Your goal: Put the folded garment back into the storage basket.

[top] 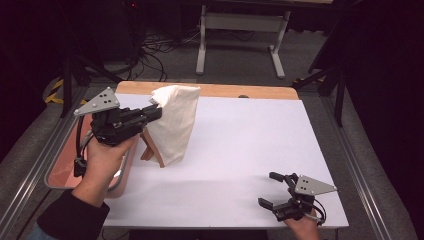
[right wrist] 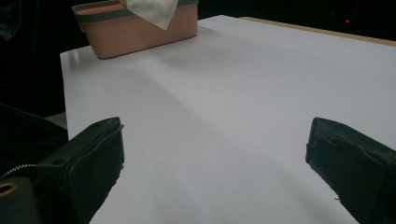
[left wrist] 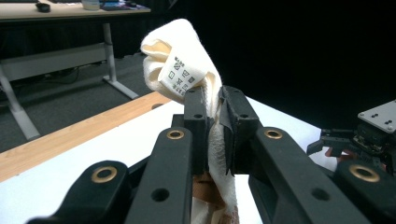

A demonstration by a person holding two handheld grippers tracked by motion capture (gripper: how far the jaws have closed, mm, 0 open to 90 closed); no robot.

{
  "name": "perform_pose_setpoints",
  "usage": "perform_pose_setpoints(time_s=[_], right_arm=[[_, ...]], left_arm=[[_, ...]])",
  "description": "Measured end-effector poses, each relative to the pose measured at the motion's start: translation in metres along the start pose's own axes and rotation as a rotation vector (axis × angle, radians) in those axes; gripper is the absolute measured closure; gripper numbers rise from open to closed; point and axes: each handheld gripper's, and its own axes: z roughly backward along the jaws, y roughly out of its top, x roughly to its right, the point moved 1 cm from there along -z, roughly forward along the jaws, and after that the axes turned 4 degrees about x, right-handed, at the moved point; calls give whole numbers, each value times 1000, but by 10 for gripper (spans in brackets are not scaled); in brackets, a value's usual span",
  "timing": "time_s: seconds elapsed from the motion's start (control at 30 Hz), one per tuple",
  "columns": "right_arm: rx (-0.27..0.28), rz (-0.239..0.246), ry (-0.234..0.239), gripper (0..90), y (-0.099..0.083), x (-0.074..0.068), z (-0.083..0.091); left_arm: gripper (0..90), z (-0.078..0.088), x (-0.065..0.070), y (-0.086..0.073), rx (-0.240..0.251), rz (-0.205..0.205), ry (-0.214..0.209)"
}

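Observation:
A cream cloth (top: 174, 122) hangs in the air over the left part of the white table (top: 250, 145), its lower edge close to the surface. My left gripper (top: 156, 111) is shut on the cloth's upper left edge. In the left gripper view the jaws (left wrist: 214, 116) pinch the fabric just below a white care label (left wrist: 180, 77). Two brown strips (top: 151, 149) hang at the cloth's lower left. My right gripper (top: 266, 189) rests at the near right of the table, open with nothing between its fingers (right wrist: 215, 154).
A pink basket (top: 60, 175) with a grey rim sits at the table's left edge, under the left hand; the right gripper view has it far off (right wrist: 140, 25). A wooden strip (top: 240, 91) borders the far side. White desk legs (top: 202, 40) stand on the floor behind.

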Motion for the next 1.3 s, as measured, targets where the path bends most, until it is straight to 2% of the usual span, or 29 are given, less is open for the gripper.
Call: perform_pose_setpoints(time_s=[0.3,0.67,1.3], right_arm=[[-3,5,2,48,0,-1,0],[-4,4,3,48,0,-2,-1],[-11,4,0,48,0,-2,-2]], left_arm=[[820,27,-4,2,11,-16,40],[820,60,-13,2,20,-14,96],[820,105,-28,-1,31,-11,187]])
